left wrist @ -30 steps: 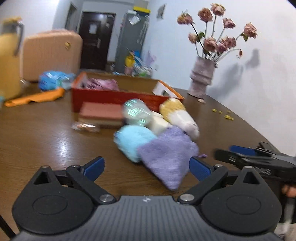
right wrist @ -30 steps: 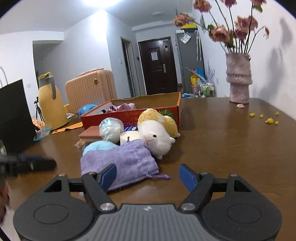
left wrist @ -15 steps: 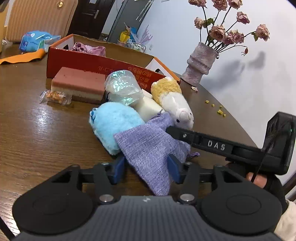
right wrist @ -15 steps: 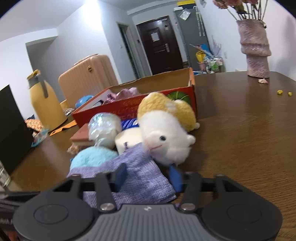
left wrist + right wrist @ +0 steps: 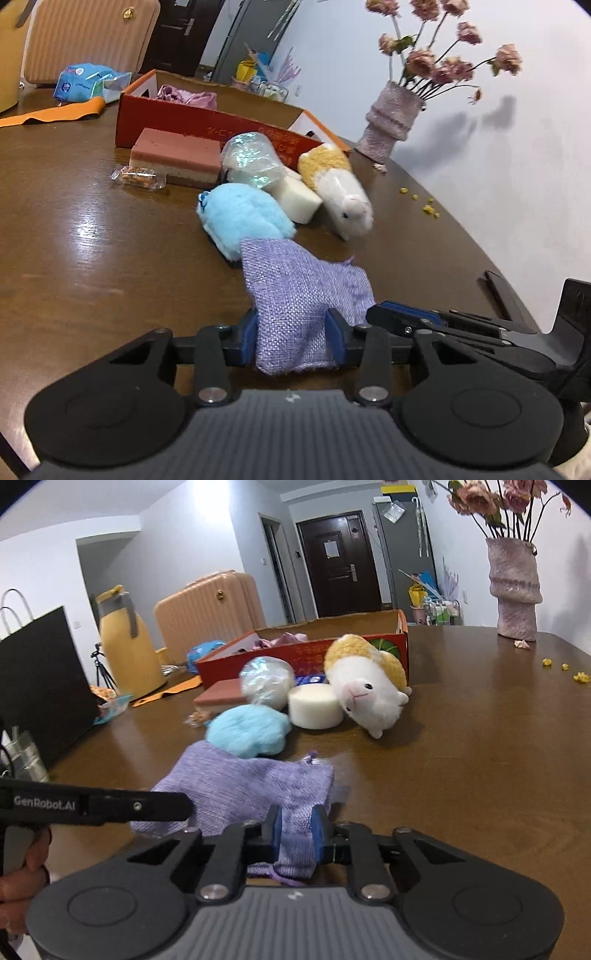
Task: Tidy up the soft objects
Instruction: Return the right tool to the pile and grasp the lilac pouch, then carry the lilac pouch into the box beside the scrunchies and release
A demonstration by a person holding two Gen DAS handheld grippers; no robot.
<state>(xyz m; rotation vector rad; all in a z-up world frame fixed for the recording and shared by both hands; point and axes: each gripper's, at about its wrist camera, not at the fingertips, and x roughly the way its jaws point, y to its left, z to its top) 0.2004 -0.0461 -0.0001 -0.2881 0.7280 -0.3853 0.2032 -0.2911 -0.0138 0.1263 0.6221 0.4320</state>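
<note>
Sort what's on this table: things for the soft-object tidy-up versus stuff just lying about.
For the job: purple pouch, blue plush, alpaca plush, white sponge, red box.

Lying about: vase, snack packet, yellow jug, black bag.

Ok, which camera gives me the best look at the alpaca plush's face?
The right wrist view: the alpaca plush faces that camera, eyes and muzzle clear. The left wrist view shows it side-on and blurred, behind the purple pouch.

Both tongs now closing on purple pouch [image 5: 295, 295].
</note>
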